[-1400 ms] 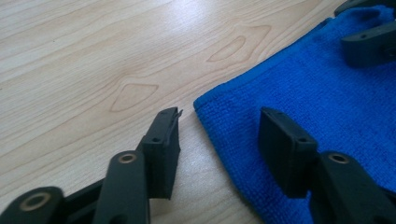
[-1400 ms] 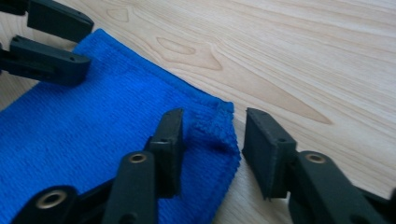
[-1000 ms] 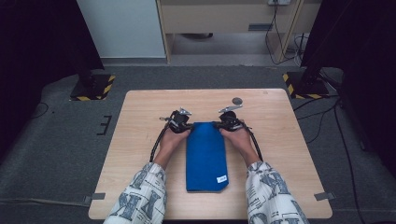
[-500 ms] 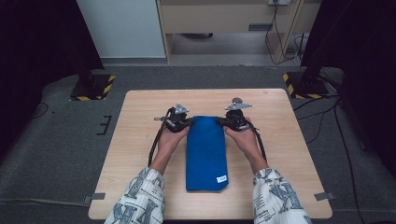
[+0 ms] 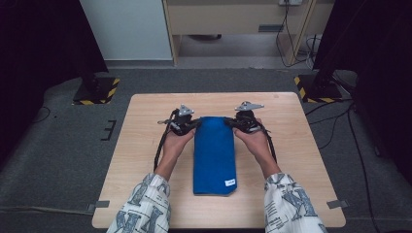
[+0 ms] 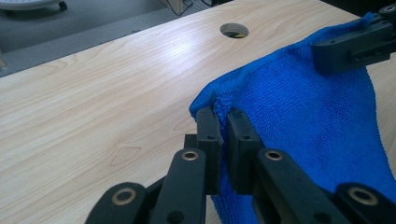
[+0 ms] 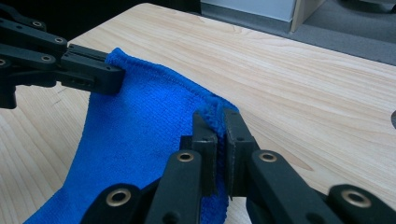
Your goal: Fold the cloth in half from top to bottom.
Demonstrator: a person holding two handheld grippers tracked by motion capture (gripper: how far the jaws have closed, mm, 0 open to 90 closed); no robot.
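Pale wooden tabletop (image 5: 145,160), frame centre: folded blue microfibre towel (image 5: 214,155) lies lengthwise, its far corners now raised off the wood vs a sec ago, left gripper (image 5: 193,124) & right gripper (image 5: 230,121) each pinched on one, so prob. fold/lift underway.

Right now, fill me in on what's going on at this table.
A person is working a folded blue cloth on a wooden table, with a tool in each hand. The left tool is shut on the cloth's far left corner, and the right tool is shut on its far right corner. In both gripper views that far edge is lifted off the wood and stretched between the two tools, while the near end, with its small white label, lies flat on the table.
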